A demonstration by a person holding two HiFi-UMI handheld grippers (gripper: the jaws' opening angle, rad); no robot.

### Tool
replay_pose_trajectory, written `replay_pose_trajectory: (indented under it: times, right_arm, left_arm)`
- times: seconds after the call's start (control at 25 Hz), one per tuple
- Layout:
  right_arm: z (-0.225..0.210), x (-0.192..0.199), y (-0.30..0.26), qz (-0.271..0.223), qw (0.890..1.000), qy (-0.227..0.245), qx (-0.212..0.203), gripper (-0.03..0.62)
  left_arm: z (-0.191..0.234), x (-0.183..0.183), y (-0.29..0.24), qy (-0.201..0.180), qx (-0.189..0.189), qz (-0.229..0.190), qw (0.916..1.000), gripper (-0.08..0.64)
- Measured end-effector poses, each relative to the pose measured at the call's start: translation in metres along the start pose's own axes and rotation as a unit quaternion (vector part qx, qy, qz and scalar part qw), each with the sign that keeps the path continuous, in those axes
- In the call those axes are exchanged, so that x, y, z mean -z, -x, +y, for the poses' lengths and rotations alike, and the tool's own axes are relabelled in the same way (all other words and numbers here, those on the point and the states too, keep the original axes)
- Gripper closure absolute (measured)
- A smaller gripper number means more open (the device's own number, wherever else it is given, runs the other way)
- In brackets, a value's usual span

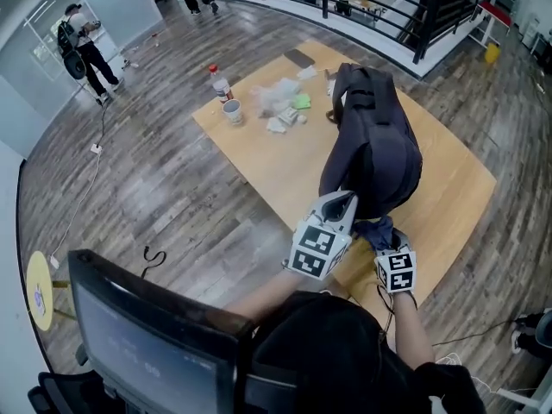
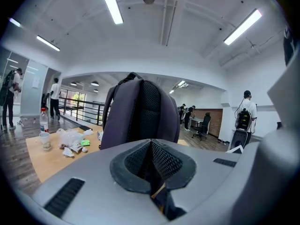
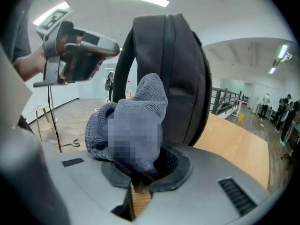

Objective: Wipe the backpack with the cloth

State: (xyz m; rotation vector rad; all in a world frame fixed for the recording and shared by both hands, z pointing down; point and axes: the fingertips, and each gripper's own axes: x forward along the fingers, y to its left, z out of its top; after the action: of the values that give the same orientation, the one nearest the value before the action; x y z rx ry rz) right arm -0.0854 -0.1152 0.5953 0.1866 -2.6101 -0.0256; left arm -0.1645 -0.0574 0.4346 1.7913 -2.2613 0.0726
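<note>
wooden table (image 1: 276,166) on plank floor (image 1: 172,197); left tool (image 2: 151,149) clenched, right tool (image 3: 138,175) grasping cloth (image 3: 151,92) by backpack (image 1: 375,145).

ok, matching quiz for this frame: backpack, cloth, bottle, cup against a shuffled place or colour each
1 backpack
2 cloth
3 bottle
4 cup

a has a red cap
b held in the right gripper
c pale, right beside the bottle
d dark, on the middle of the table

Pairs: 1-d, 2-b, 3-a, 4-c
</note>
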Motion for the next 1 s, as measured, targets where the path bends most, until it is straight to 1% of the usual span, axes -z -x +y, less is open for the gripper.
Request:
replay_pose_trajectory:
  times: [0.08, 0.16, 0.24, 0.32, 0.44, 0.6, 0.76, 0.84, 1.0]
  right_arm:
    - [0.003, -0.019, 0.022, -0.033, 0.999, -0.017, 0.013, 0.549]
    - [0.009, -0.045, 0.05, -0.079, 0.996, -0.033, 0.028, 0.549]
    - [0.015, -0.074, 0.081, -0.126, 0.99, -0.045, 0.053, 0.549]
    - [0.025, -0.101, 0.102, -0.165, 0.982, -0.048, 0.078, 0.548]
    - [0.048, -0.13, 0.125, -0.201, 0.972, -0.053, 0.112, 0.549]
    - [0.09, -0.147, 0.155, -0.208, 0.962, -0.077, 0.161, 0.548]
    - [0.147, -0.142, 0.184, -0.2, 0.951, -0.1, 0.213, 0.548]
    - [0.172, -0.144, 0.192, -0.201, 0.947, -0.104, 0.229, 0.549]
    - [0.216, -0.155, 0.208, -0.209, 0.939, -0.111, 0.248, 0.548]
  left_arm:
    - [-0.003, 0.002, 0.004, -0.004, 0.011, 0.003, 0.9999, 0.543]
    - [-0.01, 0.003, 0.009, -0.009, 0.03, 0.006, 0.9995, 0.543]
    - [-0.021, 0.002, 0.013, -0.018, 0.058, 0.008, 0.9981, 0.543]
    - [-0.028, 0.001, 0.02, -0.03, 0.08, 0.002, 0.9964, 0.543]
    - [-0.036, -0.005, 0.045, -0.042, 0.102, -0.014, 0.9938, 0.543]
    - [-0.049, -0.014, 0.102, -0.043, 0.134, -0.028, 0.9896, 0.543]
    - [-0.053, -0.009, 0.165, -0.048, 0.175, -0.036, 0.9827, 0.543]
    - [-0.05, -0.005, 0.191, -0.049, 0.193, -0.04, 0.9792, 0.543]
    - [-0.045, 0.0, 0.234, -0.05, 0.211, -0.037, 0.9754, 0.543]
